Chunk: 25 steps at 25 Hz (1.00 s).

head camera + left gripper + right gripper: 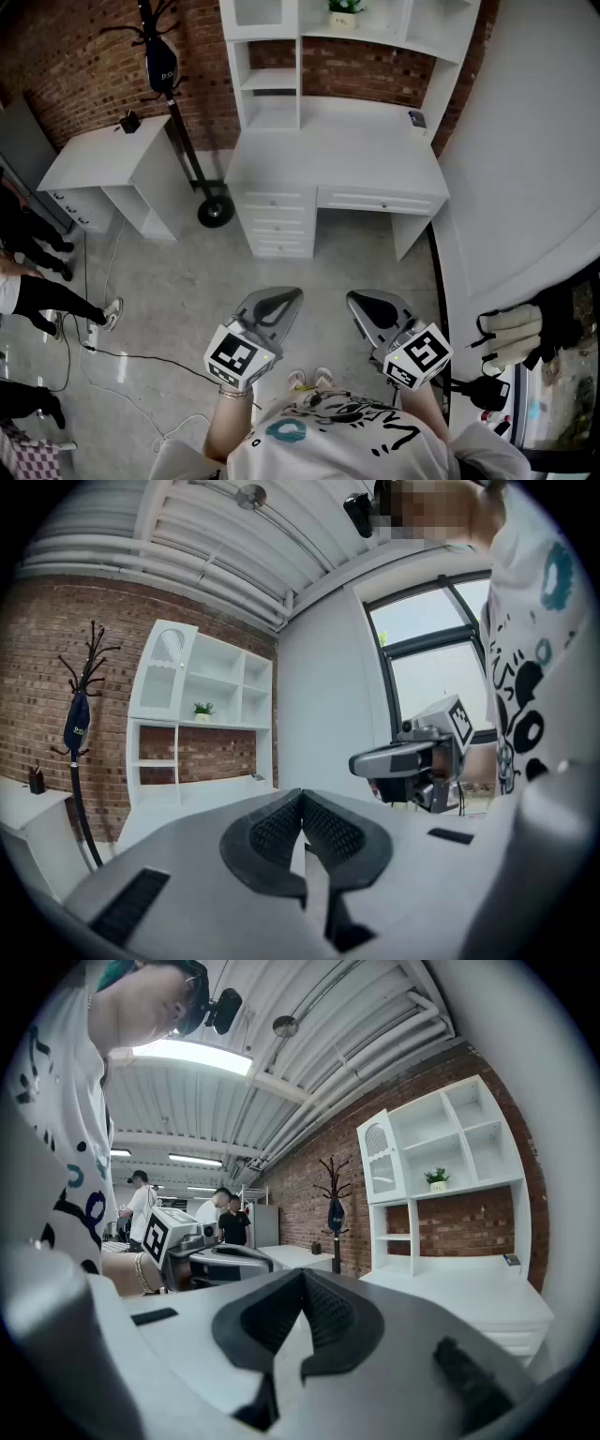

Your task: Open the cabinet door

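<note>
Facing the white cabinet point(328, 155), the left hand-held gripper point(285, 294) and right hand-held gripper point(360, 299) are held closed, empty, well apart from it.

Left gripper point(284, 298) and right gripper point(360, 302) low in frame, side by side, apart, both aimed toward white desk point(333, 155). Marker cube on each. Desk against brick wall point(70, 47); drawer stack point(277, 225) under left side, shelf hutch point(272, 80) on top, potted plant point(344, 11) on upper shelf. Black coat stand point(178, 103) left of desk, beside it lower white side table point(103, 164). Cable point(122, 356) across floor. Bystanders' legs point(42, 300) at left edge. White glove point(511, 333) at right edge.
</note>
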Motion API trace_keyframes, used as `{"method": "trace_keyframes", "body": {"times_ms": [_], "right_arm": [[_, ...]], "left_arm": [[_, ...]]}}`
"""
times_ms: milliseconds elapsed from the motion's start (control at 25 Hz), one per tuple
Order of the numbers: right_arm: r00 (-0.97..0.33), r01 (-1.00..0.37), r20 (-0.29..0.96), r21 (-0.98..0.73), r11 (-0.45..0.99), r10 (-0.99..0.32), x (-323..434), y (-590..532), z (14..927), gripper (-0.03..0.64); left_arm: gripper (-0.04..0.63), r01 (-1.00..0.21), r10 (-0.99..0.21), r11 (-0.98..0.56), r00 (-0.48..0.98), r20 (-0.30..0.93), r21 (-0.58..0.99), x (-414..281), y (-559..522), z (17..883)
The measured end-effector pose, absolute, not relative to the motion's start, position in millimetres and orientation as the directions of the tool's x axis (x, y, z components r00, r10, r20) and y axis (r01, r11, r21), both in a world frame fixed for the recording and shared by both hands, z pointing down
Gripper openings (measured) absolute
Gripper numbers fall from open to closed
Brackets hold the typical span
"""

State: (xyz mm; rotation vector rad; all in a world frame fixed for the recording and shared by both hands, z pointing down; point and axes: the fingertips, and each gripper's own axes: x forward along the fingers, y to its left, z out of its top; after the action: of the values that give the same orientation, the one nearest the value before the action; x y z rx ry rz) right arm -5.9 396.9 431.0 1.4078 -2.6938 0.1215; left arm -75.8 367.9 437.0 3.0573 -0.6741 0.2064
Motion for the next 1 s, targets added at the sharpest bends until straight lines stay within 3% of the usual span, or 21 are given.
{"method": "trace_keyframes", "body": {"times_ms": [1000], "right_arm": [[-0.595, -0.803, 0.104, -0.027, 0.595, -0.797, -23, 374, 436, 0.028]], "left_arm": [[0.014, -0.452, -0.446, -0.892, 0.886, 0.126, 0.025, -99, 343, 451]]}}
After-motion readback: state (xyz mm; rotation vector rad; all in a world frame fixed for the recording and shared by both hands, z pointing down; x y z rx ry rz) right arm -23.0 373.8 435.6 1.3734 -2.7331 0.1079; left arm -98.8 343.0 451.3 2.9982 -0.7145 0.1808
